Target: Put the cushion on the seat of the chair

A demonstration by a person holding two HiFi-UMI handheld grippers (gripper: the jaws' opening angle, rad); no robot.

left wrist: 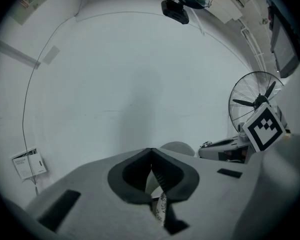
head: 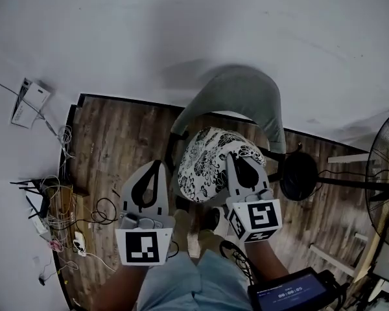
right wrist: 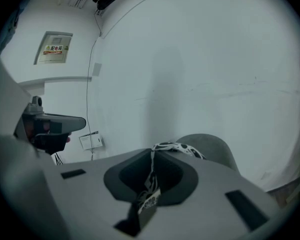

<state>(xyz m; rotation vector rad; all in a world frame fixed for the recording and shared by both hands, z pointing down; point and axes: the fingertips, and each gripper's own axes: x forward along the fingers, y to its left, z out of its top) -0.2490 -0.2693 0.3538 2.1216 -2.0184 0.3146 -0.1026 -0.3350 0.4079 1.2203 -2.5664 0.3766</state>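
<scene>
The cushion, white with a black flower print, hangs over the seat of the grey-backed chair, hiding the seat. My right gripper lies over the cushion's right side, shut on its fabric. In the right gripper view a strip of cushion runs out past the closed tips, with the chair back behind. My left gripper is at the cushion's left edge with its tips together. A scrap of the printed cushion fabric sits low between its jaws.
The chair stands against a white wall on a wood floor. A standing fan and its round black base are to the right. Tangled cables and power strips lie at the left. The person's feet are just before the chair.
</scene>
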